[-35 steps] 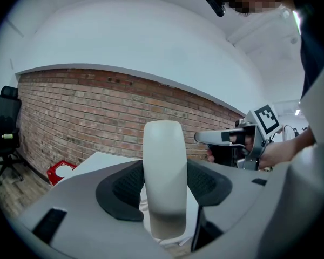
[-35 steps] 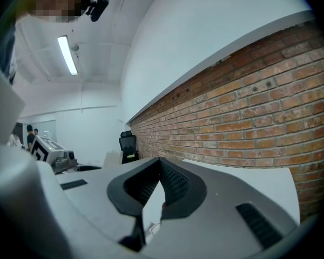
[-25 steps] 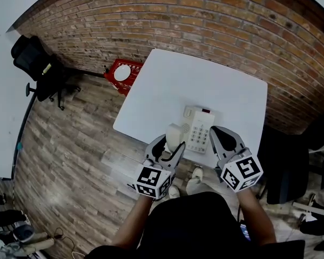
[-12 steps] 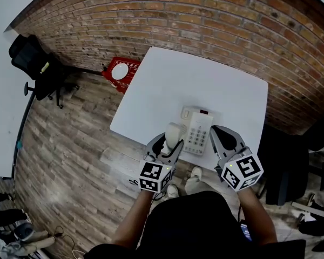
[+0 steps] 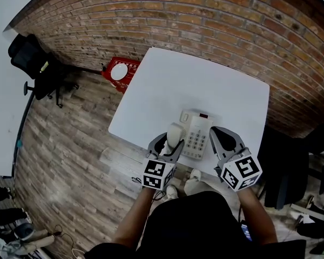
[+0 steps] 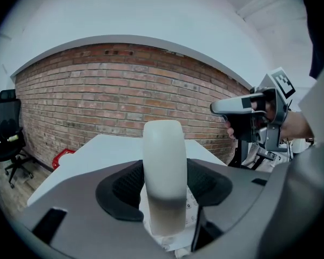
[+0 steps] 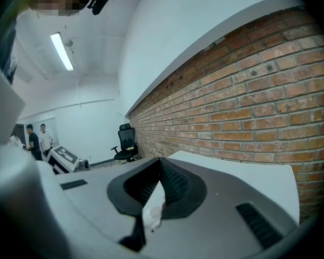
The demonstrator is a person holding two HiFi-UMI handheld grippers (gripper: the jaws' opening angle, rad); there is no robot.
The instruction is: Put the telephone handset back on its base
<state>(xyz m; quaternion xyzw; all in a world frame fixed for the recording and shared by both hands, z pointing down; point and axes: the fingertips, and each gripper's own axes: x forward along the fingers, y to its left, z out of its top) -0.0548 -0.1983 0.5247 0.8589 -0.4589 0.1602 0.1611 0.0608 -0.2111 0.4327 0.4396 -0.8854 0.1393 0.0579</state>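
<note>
Nearest the camera, the left gripper (image 5: 170, 144) is seen clenched on the telephone handset (image 5: 174, 134), so the pale handset (image 6: 163, 144) is pinched between the two dark pads and stands upright between them in the left gripper view. The handset is held at the near edge of the white table (image 5: 167, 90), just at the left side of the telephone base (image 5: 196, 135); whether it's actually touching the base can't be told tbh. A bit of the keypad (image 6: 192, 203) is glimpsed under the handset. To the right, the right gripper (image 5: 220, 134) is held just beside the base's right side with its jaws closed tip to tip and nothing caught in them, which is shown pretty clearly in the right gripper view (image 7: 159, 163), with only a sliver of the white phone seen through the gap lower down. Further out, most of the tabletop is left bare. Beyond the table's far left corner a red crate (image 5: 119, 72) is parked on the wood floor (image 5: 65, 144), a black office chair (image 5: 35, 63) is found further left, and the whole far side is closed off by a brick wall (image 5: 205, 20).
</note>
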